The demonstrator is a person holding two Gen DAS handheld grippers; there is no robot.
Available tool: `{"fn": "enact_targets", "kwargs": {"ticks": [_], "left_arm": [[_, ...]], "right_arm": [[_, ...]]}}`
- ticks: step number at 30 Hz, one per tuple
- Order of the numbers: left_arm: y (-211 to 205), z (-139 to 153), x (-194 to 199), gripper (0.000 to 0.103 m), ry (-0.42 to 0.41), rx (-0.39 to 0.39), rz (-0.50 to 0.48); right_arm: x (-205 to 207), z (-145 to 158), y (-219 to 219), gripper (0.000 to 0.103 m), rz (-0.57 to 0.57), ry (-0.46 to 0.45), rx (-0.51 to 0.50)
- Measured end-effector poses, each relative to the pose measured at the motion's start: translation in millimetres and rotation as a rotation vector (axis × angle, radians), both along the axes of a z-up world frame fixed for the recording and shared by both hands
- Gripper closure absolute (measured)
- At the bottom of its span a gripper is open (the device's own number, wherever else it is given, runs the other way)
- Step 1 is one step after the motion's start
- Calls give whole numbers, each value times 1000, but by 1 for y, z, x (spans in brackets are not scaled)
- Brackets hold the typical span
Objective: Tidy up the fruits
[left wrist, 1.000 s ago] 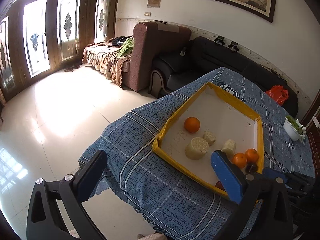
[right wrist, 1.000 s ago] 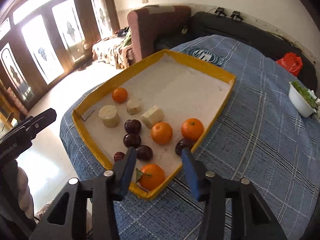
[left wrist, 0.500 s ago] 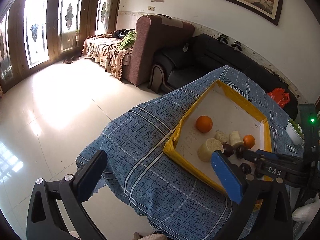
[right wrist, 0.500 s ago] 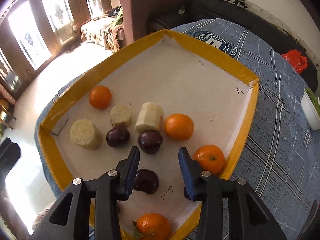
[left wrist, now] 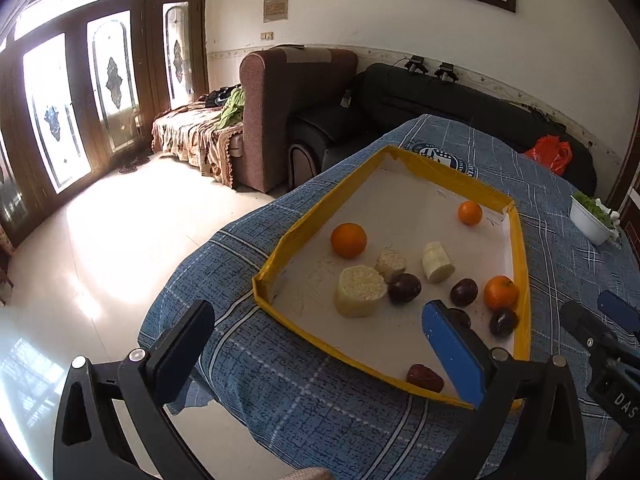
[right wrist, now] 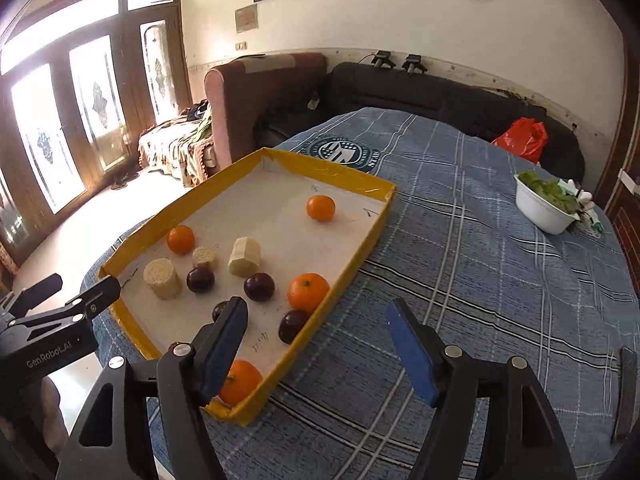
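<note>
both tools, left tool (left wrist: 316, 344) and right tool (right wrist: 316, 350), gaped wide, empty. round oranges (right wrist: 309, 291) and dark plums (right wrist: 259, 286) sat loose inside yellow-rimmed cardboard tray (right wrist: 362, 248) on the counter; a careless nudge risked rolling them.

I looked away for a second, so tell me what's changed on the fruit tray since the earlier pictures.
One orange has gone from beside the pale chunk to the tray's far end. The right hand-held gripper pulled back from over the plums and opened wider, empty. The other three oranges and the plums stayed put; the left hand-held gripper stayed open.
</note>
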State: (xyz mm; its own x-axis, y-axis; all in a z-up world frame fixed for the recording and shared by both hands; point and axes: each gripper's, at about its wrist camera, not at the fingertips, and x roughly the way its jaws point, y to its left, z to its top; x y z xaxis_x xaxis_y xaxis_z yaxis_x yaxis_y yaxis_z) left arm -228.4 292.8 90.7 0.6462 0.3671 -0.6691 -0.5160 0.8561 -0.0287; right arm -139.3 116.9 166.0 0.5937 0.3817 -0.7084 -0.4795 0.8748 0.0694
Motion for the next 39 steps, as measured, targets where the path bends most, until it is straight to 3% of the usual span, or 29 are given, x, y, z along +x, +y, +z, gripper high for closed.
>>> {"fn": "enact_targets", "kwargs": {"ticks": [6,11,22,39], "left_arm": [[-43,16,3,0,-3,148,-29],[-66,28,2,0,-20,183,-39],[-87,34,-5,0,-26,170,-71],[-84,32,-14,0,-40,135,-87]], "right_arm": [[-24,-15,-18,21,-21,-45,-8],[-36,-22,-26,20,-4,-47,-6],[-62,-25,-40,15,31,-55,7],[-73,-22,-34,13,46,-45,9]]}}
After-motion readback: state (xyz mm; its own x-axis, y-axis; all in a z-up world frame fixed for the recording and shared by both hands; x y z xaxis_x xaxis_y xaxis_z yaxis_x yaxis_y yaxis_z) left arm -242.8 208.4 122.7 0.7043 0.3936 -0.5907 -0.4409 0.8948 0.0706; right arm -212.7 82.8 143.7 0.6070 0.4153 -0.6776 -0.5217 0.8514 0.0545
